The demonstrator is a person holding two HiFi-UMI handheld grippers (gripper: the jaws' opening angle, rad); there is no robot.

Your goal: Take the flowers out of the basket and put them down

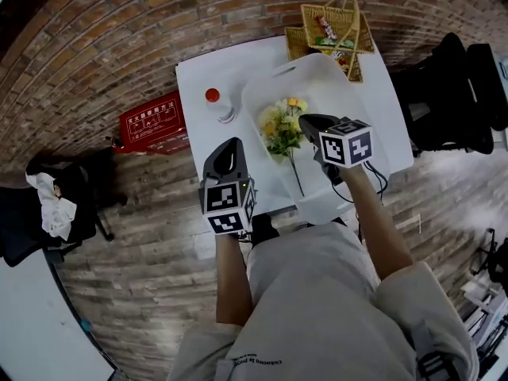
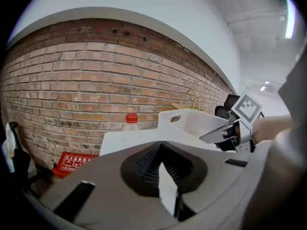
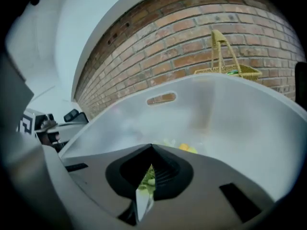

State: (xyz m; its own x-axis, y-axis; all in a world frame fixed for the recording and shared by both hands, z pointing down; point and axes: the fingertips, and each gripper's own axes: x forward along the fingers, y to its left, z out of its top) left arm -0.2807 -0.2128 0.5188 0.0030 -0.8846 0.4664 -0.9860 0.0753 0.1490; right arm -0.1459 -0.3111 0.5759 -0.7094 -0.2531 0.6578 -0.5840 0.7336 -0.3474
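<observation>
A bunch of yellow and white flowers (image 1: 282, 129) with green leaves lies in the white plastic basket (image 1: 333, 66) on the white table (image 1: 198, 78). Its stem runs toward me over the basket's near side. My right gripper (image 1: 305, 121) reaches into the basket from the right and is shut on the flowers' leaves. In the right gripper view green leaves sit pinched where the jaws (image 3: 151, 164) meet, with yellow blooms (image 3: 184, 147) just beyond. My left gripper (image 1: 226, 145) hovers at the table's front left edge, shut and holding nothing (image 2: 160, 150).
A yellow wicker basket (image 1: 333, 22) with packets stands at the table's back right, behind the white basket. A red-capped bottle (image 1: 218, 105) stands left of the white basket. A red box (image 1: 151, 121) lies on the floor to the left, and black chairs stand on both sides.
</observation>
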